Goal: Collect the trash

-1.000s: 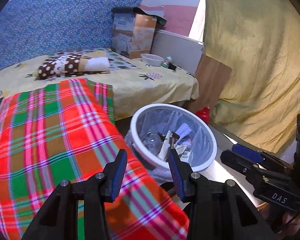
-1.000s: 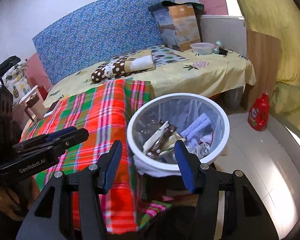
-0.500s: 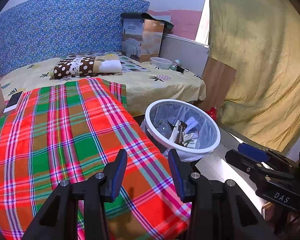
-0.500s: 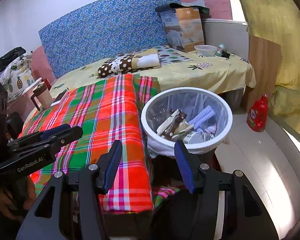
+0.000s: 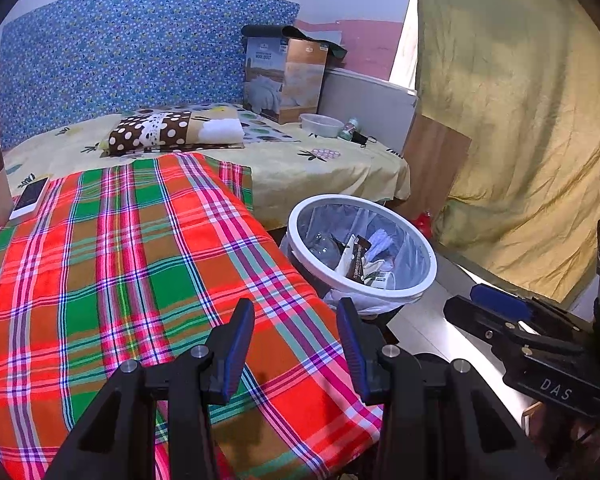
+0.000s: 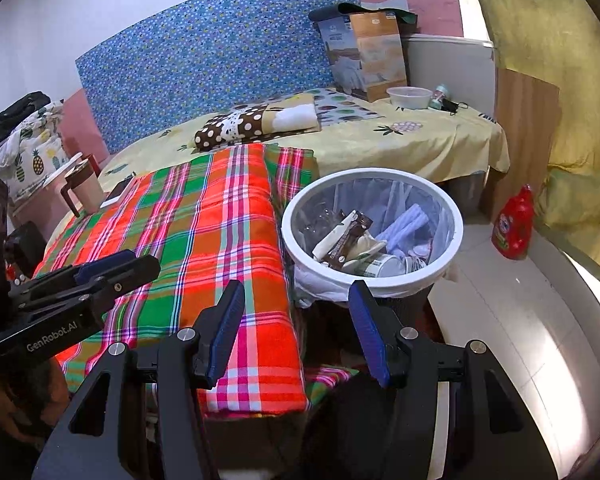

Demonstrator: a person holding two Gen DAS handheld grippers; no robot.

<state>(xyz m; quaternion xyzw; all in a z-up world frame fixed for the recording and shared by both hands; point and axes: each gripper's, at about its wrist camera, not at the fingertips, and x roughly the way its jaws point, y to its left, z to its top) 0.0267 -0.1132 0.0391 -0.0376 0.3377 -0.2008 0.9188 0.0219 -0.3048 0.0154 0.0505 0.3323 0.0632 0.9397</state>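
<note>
Ahead of right gripper [image 6: 296, 324]: trash bin [image 6: 454, 236], apart.

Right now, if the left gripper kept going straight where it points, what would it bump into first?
Probably the plaid blanket on the bed: the left gripper hangs open above its near corner. Depth is hard to judge.

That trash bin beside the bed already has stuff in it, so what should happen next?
Probably turn to look for more litter. Both hand-held grippers, left and right, are open and empty, and the trash bin already holds wrappers; the plaid blanket shows none.
</note>
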